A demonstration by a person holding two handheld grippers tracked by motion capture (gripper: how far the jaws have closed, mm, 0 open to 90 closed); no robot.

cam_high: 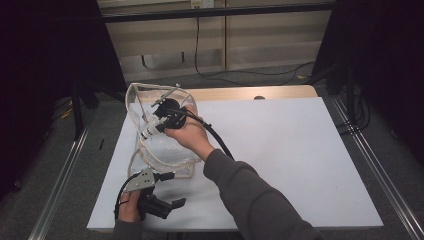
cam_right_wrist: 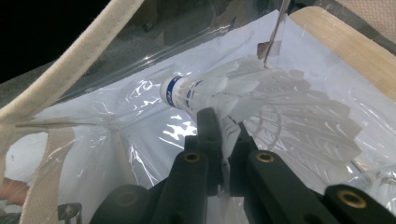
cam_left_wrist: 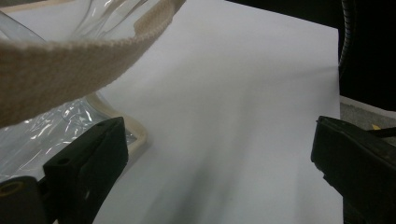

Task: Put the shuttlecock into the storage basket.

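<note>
Shuttlecock (cam_right_wrist: 261, 100) held inside the clear bag (cam_high: 165, 150), ready to be left there.
Right gripper (cam_right_wrist: 224, 140) is pinched tight on its feathers, reaching through the bag's mouth; left gripper (cam_left_wrist: 219, 154), wide open and empty, waits beside the bag's webbing strap (cam_left_wrist: 56, 74) on the bench (cam_high: 280, 150).

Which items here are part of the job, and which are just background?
In the job:
- white feathered shuttlecock with a blue band, clamped in the right gripper
- clear plastic bag with beige webbing trim, which the shuttlecock is inside
- left gripper, open beside the bag

Just lying about:
- white board covering the table
- black cable on the floor behind
</note>
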